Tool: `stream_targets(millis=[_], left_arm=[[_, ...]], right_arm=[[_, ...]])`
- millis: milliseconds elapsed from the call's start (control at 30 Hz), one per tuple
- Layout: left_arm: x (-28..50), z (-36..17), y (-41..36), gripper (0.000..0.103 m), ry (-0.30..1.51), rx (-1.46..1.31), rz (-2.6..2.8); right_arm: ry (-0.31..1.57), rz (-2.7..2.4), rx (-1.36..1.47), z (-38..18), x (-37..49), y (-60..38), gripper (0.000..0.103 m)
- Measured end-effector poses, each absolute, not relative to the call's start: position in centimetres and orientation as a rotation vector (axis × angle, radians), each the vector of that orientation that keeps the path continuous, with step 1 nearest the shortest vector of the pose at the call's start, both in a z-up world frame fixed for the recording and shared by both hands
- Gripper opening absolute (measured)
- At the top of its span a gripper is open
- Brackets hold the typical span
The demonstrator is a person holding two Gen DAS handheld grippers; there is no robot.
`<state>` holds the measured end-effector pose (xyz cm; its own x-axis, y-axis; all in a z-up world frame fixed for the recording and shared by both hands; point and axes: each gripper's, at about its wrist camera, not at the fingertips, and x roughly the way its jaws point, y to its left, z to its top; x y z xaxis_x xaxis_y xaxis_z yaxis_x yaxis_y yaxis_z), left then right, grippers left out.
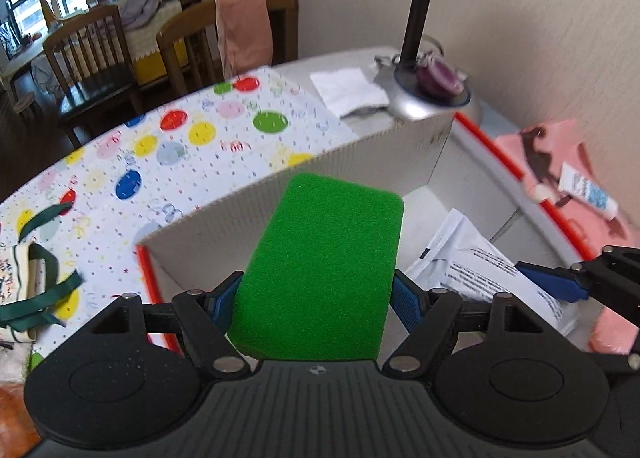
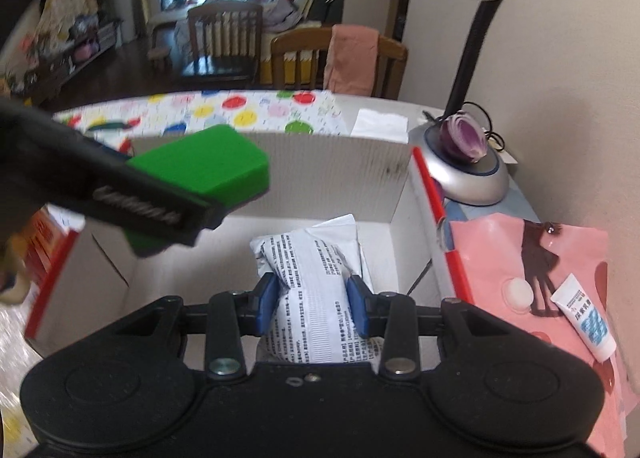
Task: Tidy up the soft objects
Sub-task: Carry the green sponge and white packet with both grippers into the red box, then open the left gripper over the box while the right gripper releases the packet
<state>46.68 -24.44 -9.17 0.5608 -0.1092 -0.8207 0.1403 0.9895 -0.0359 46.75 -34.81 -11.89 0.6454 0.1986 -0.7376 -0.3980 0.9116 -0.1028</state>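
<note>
My left gripper (image 1: 314, 300) is shut on a green sponge (image 1: 324, 266) and holds it above the open white cardboard box (image 1: 248, 226). The sponge (image 2: 208, 166) and the left gripper also show in the right wrist view, over the box's left side. My right gripper (image 2: 312, 308) is shut on a white printed soft packet (image 2: 308, 290) inside the box (image 2: 332, 174). The packet (image 1: 476, 270) and a right finger (image 1: 552, 282) show at the right of the left wrist view.
A desk lamp's silver base (image 2: 468, 174) carries half a red onion (image 2: 464, 138) behind the box. A pink mat (image 2: 532, 270) with a small tube (image 2: 584, 318) lies at the right. A dotted tablecloth (image 1: 168, 154), a white tissue (image 1: 348, 90) and wooden chairs (image 1: 92, 54) lie beyond.
</note>
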Motion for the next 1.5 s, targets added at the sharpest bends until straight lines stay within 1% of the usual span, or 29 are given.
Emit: stream_targets(millis=[467, 733, 833, 900, 967, 1033, 1300, 1367, 1500], left_arm=[[50.3, -14.7, -26.5, 0.076, 1.134, 0.057, -0.149], [51.1, -16.8, -26.2, 0.077, 1.221, 0.047, -0.14], [51.2, -17.2, -25.8, 0.08, 1.246, 0.018, -0.137], [51.1, -17.4, -25.8, 0.08, 1.253, 0.015, -0.128], [51.1, -17.4, -25.7, 0.08, 1.257, 0.014, -0.116], [51.1, -17.2, -25.7, 0.08, 1.259, 0.012, -0.102], [49.6, -15.1, -25.3, 0.082, 1.212, -0.017, -0.156], [49.1, -14.2, -25.2, 0.083, 1.19, -0.034, -0.174], [48.0, -12.2, -25.1, 0.084, 1.141, -0.06, -0.2]], right_arm=[[0.898, 0.377, -0.369, -15.9, 48.8, -33.9, 0.037], [0.936, 0.382, -0.321, -16.2, 49.1, -34.5, 0.039], [0.951, 0.384, -0.325, -16.5, 49.5, -34.4, 0.039], [0.951, 0.388, -0.323, -16.5, 49.4, -34.4, 0.043], [0.947, 0.395, -0.311, -16.4, 49.2, -34.4, 0.055], [0.937, 0.398, -0.301, -16.1, 49.1, -34.4, 0.062], [0.914, 0.411, -0.254, -14.2, 48.1, -35.0, 0.064], [0.902, 0.414, -0.243, -13.5, 47.7, -35.2, 0.068], [0.877, 0.415, -0.228, -12.2, 46.7, -35.3, 0.069]])
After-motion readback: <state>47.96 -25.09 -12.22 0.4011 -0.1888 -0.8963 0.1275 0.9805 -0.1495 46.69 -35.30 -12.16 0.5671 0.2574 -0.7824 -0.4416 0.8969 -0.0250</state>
